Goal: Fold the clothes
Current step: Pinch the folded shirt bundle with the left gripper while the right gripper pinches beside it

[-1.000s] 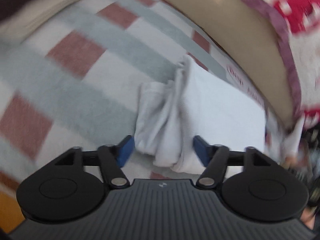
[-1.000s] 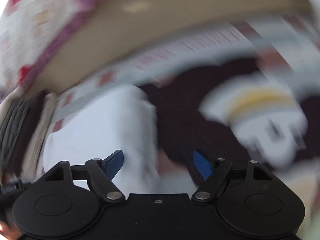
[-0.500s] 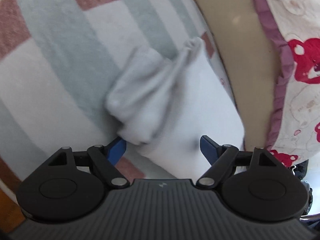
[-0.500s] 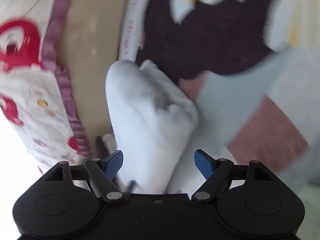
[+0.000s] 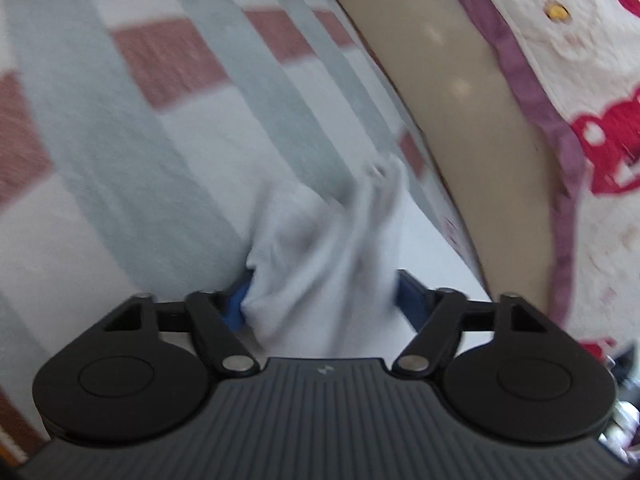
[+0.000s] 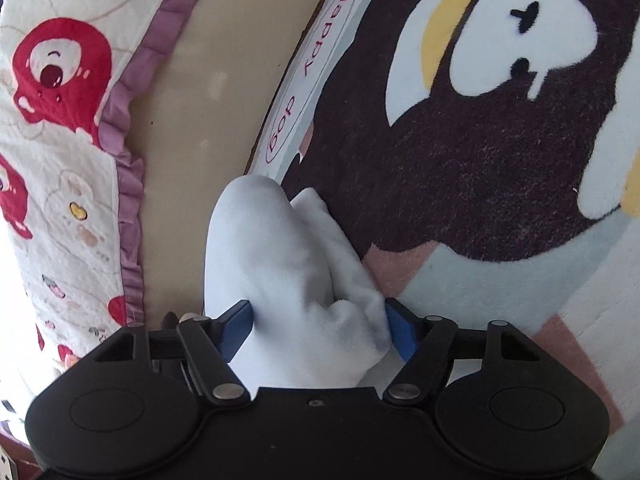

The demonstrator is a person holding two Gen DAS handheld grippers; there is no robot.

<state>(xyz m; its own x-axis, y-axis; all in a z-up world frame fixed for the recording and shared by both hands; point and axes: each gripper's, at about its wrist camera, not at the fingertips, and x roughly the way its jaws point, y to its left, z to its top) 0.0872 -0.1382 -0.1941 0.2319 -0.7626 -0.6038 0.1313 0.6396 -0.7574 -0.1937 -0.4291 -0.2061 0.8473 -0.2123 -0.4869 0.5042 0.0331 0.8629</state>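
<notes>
White garment [image 6: 276, 264]: soft, fleecy knit, bunched into a rounded hump in the right wrist view; in the left wrist view [image 5: 320, 256] it's rumpled with loose folds and a ragged upper tip, motion-blurred. It lies on the rug [image 5: 132, 128], near the rug edge next to a strip of beige floor [image 5: 452, 92].

Rug: short pile, grey/white/dusty-red checks on the left view; on the right view [image 6: 460, 160] dark brown plush with a white-and-yellow cartoon figure and a white label with red lettering. Quilt [image 6: 60, 128]: cream, quilted, red cartoon prints, purple ruffled trim.

Hard to read: garment's near end is hidden behind both gripper bodies; its type can't be told. Cream fabric at the top of the left view is cut off.

Left gripper [image 5: 320, 298]: jaws wide apart, blue pads flanking the cloth, left pad touching it; no firm clamp visible. Right gripper [image 6: 316, 326]: jaws spread, both pads pressed against the bunch's sides.
</notes>
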